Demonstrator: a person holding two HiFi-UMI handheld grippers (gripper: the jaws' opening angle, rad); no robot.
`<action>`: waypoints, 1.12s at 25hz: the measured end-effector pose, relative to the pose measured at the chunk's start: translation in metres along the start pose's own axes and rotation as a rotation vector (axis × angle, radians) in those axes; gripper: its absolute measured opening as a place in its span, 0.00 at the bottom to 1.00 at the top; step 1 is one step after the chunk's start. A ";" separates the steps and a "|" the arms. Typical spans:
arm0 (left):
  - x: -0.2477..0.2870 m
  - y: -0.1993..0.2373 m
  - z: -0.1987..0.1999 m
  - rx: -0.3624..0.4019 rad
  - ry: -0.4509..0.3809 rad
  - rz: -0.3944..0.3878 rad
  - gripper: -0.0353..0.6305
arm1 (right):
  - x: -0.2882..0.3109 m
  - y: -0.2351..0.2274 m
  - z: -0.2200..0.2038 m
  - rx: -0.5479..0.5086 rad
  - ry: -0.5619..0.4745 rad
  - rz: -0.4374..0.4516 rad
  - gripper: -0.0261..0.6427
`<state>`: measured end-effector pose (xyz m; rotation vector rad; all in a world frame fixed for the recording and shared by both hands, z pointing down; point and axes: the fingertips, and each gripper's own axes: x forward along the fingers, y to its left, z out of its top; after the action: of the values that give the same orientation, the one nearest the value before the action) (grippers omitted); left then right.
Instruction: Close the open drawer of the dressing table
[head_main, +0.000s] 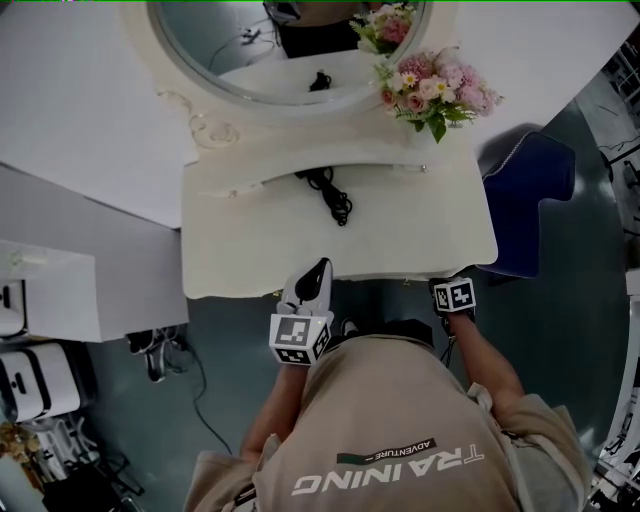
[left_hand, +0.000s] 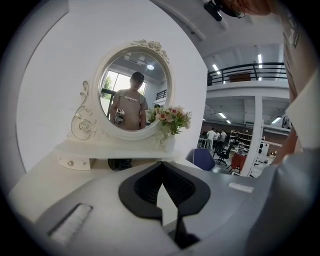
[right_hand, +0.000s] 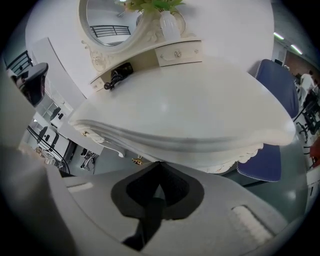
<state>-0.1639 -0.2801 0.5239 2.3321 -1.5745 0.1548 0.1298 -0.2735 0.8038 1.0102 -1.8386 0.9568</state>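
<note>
- Nearest, in the left gripper view: jaws of the left gripper (left_hand: 161, 165) pressed together at the tips, pinching nothing, aimed across the top of the dressing table (left_hand: 55, 180) toward its back.
- In the right gripper view: jaws of the right gripper (right_hand: 159, 164) likewise closed tip to tip and empty, pointed at the underside of the dressing table's front edge.
- Just left of those tips, below the dressing table's moulded front lip: a gold knob (right_hand: 137, 160) on the drawer (right_hand: 127, 152).
- From the head view, drawer tucked wholly beneath the dressing table's top; whether pushed fully home, impossible to tell.
- Left gripper's tips reaching just over the dressing table's front edge near the middle; right gripper just off that edge, toward the right corner.
- Close against the dressing table's front, between the grippers: a person in a beige shirt (head_main: 390, 430).
- On the dressing table's top, toward the back middle: a black cord (head_main: 330, 192), loosely coiled.
- On the dressing table's raised back shelf: a small drawer (right_hand: 177, 54) with a round knob.
- At the dressing table's back: an oval mirror (head_main: 260, 50) in a carved white frame.
- At the dressing table's back right: a pink-and-white bouquet (head_main: 432, 90).
- Beside the dressing table's right end: a blue chair (head_main: 530, 190).
</note>
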 end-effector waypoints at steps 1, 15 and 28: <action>0.000 0.002 0.000 -0.001 0.001 0.005 0.08 | 0.002 0.000 0.002 -0.002 0.001 0.000 0.04; 0.002 0.001 0.003 0.005 0.010 -0.001 0.08 | 0.002 0.003 0.015 -0.028 -0.068 0.001 0.04; 0.021 -0.049 0.034 0.071 -0.026 -0.089 0.08 | -0.151 0.037 0.097 -0.150 -0.515 0.126 0.04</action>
<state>-0.1139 -0.2934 0.4873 2.4629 -1.4972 0.1625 0.1216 -0.3023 0.6232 1.1293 -2.3826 0.6507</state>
